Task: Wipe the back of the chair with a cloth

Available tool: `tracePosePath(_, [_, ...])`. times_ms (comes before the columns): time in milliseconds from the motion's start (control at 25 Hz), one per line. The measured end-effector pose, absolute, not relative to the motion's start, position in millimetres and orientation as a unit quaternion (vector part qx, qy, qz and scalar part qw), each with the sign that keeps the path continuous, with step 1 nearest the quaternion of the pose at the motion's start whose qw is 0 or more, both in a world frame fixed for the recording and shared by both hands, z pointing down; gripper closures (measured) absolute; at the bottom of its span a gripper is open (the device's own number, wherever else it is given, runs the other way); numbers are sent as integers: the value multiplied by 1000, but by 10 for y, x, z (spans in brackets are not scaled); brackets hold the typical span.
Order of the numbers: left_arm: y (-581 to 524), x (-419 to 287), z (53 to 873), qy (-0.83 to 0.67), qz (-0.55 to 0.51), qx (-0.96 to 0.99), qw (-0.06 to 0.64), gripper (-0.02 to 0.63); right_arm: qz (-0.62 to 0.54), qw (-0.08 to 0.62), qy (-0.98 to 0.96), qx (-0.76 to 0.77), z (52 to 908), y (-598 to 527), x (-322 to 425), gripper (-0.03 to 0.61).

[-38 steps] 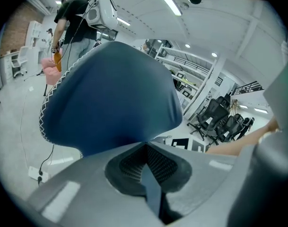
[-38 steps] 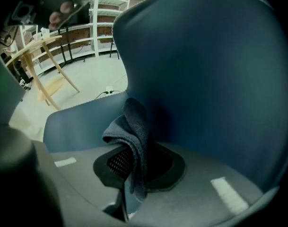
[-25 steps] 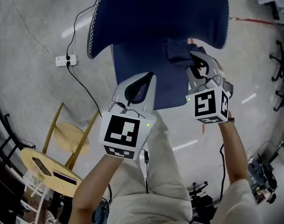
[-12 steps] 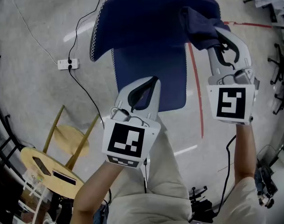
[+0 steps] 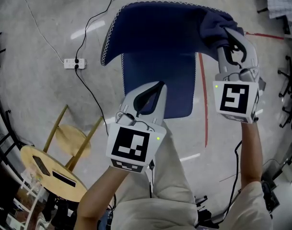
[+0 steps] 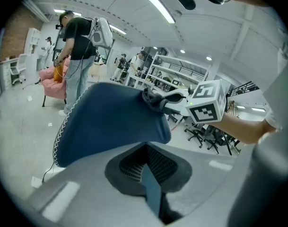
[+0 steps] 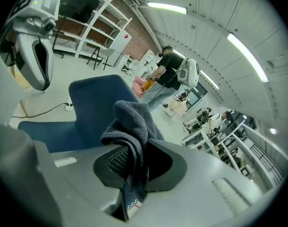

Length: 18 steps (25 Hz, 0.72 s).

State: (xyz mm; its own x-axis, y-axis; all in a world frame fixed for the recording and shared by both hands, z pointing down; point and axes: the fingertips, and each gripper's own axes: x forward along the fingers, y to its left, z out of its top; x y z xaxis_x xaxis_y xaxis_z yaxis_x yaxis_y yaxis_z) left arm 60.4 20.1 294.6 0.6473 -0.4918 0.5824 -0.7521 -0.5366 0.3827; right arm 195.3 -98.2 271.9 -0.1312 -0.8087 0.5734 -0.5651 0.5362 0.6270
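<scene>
A blue fabric chair stands below me, its backrest (image 5: 155,28) at the top of the head view and its seat (image 5: 157,83) beneath. My right gripper (image 5: 230,35) is shut on a dark blue cloth (image 5: 214,28), which is bunched against the backrest's upper right corner. In the right gripper view the cloth (image 7: 132,126) hangs between the jaws of the right gripper (image 7: 129,174), with the backrest (image 7: 99,103) behind it. My left gripper (image 5: 157,86) is shut on the seat's front edge. The left gripper view shows a blue strip pinched in the left gripper (image 6: 151,186).
On the floor to the left lies a white power strip (image 5: 73,62) with black cables. A wooden stool (image 5: 71,140) and a round wooden table (image 5: 50,174) stand at lower left. A red tape line (image 5: 203,99) runs right of the chair. A person (image 6: 80,46) stands in the background.
My right gripper has carried the cloth from the lower middle of the backrest up and right to its top right corner. The left gripper has hardly moved.
</scene>
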Motion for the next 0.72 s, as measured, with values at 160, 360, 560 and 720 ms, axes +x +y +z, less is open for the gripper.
tracePosePath(160, [181, 652, 3005, -364, 207, 850, 319, 614, -105, 468, -753, 451, 2925, -882, 1925, 515])
tracePosePath(360, [180, 692, 3084, -360, 209, 848, 327, 614, -76, 462, -761, 449, 3179, -830, 1943, 515])
tracePosePath(560, [185, 739, 3166, -358, 213, 846, 333, 614, -57, 462, -765, 445, 3402, -786, 1938, 515])
tracePosePath(720, [180, 759, 3283, -358, 210, 841, 348, 612, -48, 463, -765, 446, 3527, -782, 1940, 515])
